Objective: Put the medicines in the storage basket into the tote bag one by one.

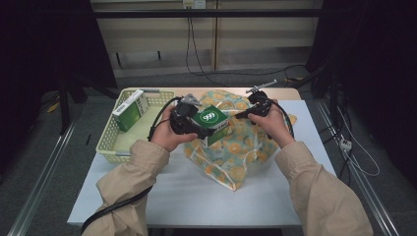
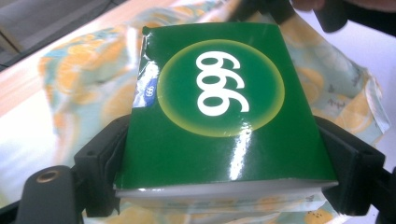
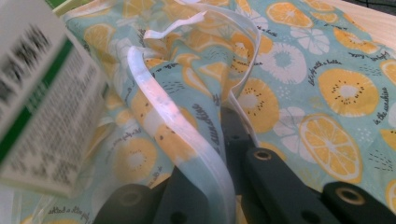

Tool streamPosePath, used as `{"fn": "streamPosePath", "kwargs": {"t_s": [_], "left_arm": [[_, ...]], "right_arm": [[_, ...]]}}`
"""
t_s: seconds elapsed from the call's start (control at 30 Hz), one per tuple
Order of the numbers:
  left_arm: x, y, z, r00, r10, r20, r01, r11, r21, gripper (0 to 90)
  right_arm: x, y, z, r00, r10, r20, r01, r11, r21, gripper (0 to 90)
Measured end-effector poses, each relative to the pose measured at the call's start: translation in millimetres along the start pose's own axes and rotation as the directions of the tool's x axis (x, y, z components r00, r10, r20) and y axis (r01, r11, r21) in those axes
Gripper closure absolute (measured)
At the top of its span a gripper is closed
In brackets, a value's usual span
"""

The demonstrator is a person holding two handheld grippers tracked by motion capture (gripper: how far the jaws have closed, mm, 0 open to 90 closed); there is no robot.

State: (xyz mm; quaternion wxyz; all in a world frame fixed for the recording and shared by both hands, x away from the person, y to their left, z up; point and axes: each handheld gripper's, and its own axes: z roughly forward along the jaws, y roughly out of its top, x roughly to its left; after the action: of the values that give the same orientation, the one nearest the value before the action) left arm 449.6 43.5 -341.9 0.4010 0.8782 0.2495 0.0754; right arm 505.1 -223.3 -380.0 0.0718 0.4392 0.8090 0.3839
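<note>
A green box marked 999 (image 1: 210, 119) (image 2: 219, 107) is held flat between the jaws of my left gripper (image 1: 209, 129) (image 2: 224, 161), which is shut on its two sides. It hangs just above the fruit-print bag (image 1: 236, 147) (image 2: 84, 79) (image 3: 327, 93) in the middle of the table. My right gripper (image 1: 243, 115) (image 3: 231, 123) is shut on the bag's white-trimmed rim (image 3: 187, 135) and holds that edge raised. In the right gripper view the box (image 3: 42, 102) shows blurred at the left, close to the bag's mouth.
A pale yellow mesh basket (image 1: 110, 142) stands at the table's left with another green and white box (image 1: 130, 109) leaning in it. The white tabletop (image 1: 196, 196) runs toward the person. Cables trail from both grippers.
</note>
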Motion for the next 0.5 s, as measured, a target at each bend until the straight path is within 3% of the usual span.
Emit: {"fn": "streamPosePath", "kwargs": {"t_s": [0.13,0.23,0.47,0.5], "left_arm": [[-8.2,-4.3,16.9,0.9998,0.006,0.016,-0.006,1.0,0.006,16.2],[-14.5,-6.8,31.3,0.9994,0.033,0.014,-0.034,0.9988,0.036,16.2],[-20.5,-13.0,68.7,0.999,0.023,0.039,-0.026,0.9981,0.056,16.2],[-22.9,-13.5,72.7,0.9995,0.028,0.015,-0.029,0.997,0.072,16.2]], "right_arm": [[0.1,0.3,-0.5,1.0,-0.001,0.003,0.001,1.0,-0.002,90.0],[0.9,1.2,-1.8,1.0,-0.003,0.005,0.003,1.0,-0.006,90.0],[3.9,3.2,-5.1,1.0,-0.005,0.007,0.005,1.0,-0.012,90.0],[4.0,3.4,-5.2,0.9999,-0.006,0.008,0.006,1.0,-0.009,90.0]]}}
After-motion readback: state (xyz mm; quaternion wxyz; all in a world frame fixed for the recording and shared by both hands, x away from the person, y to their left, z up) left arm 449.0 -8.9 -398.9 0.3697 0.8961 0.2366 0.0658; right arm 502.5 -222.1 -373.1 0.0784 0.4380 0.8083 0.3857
